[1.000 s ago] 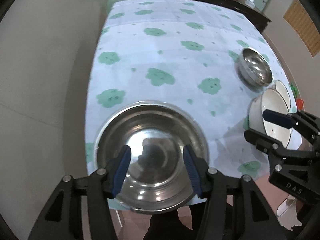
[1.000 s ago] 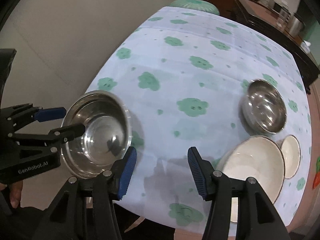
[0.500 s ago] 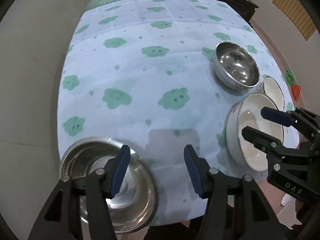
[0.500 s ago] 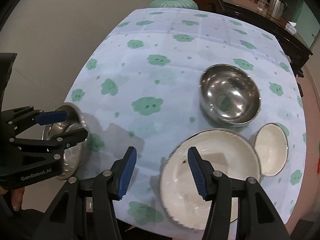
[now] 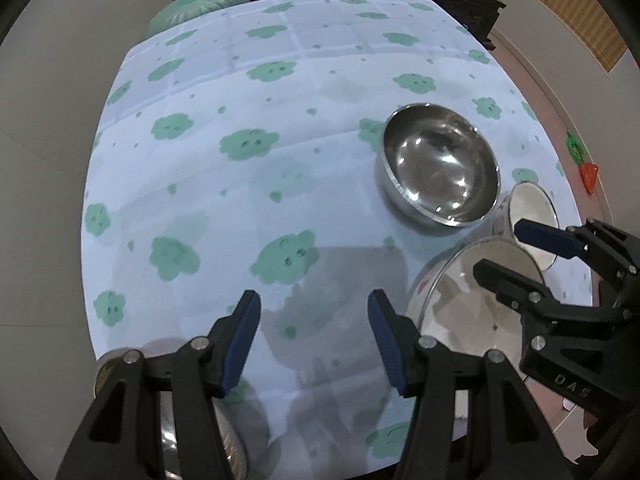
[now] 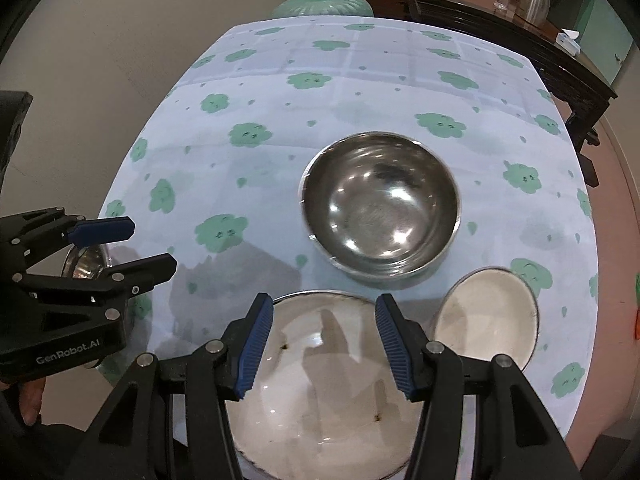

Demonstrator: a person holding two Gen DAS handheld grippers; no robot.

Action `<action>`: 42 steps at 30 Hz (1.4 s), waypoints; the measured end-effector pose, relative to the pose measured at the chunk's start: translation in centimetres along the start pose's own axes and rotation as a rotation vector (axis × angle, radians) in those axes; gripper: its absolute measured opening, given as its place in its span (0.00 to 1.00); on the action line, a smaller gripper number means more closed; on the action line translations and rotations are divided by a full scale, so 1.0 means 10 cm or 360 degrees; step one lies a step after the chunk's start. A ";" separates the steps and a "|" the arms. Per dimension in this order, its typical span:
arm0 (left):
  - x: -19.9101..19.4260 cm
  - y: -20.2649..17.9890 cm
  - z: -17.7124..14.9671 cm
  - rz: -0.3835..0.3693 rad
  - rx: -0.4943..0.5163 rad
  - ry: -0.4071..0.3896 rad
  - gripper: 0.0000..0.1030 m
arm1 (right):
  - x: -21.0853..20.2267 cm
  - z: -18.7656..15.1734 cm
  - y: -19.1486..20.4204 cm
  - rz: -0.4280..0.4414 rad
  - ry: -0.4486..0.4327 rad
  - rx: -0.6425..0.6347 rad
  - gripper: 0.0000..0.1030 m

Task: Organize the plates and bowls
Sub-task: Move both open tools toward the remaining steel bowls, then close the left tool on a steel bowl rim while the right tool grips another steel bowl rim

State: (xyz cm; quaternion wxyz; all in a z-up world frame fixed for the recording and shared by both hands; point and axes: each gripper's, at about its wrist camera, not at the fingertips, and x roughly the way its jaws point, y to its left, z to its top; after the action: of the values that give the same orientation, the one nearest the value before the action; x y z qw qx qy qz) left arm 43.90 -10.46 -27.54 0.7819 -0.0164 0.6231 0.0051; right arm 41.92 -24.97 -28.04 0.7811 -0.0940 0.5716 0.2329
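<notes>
Left wrist view: steel bowl [image 5: 168, 436] at 7 o'clock mostly hidden behind left gripper [image 5: 314, 344]. White bowl [image 5: 472, 312] and small white bowl [image 5: 536, 216] at 4 o'clock partly covered by right gripper [image 5: 516, 252]. Right wrist view: white bowl [image 6: 320, 392] cut off at 6 o'clock.
</notes>
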 end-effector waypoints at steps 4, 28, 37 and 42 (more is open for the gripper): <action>0.05 -0.11 0.12 -0.0007 0.0008 -0.0001 0.55 | 0.02 0.05 -0.13 -0.0006 0.0000 0.0003 0.54; 0.42 -0.46 0.72 -0.0024 0.0045 -0.0021 0.55 | 0.28 0.48 -0.84 -0.0133 -0.0018 0.0119 0.54; 0.63 -0.47 0.78 -0.0005 0.0035 0.0033 0.55 | 0.46 0.54 -0.92 -0.0110 0.0023 0.0122 0.48; 0.71 -0.50 0.78 -0.0007 0.0043 0.0054 0.50 | 0.56 0.55 -0.93 -0.0068 0.0065 0.0122 0.33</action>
State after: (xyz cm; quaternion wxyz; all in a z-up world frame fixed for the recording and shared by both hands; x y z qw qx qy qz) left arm 53.25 -15.34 -32.59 0.7713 -0.0074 0.6364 -0.0053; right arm 52.30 -29.36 -32.62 0.7771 -0.0808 0.5939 0.1921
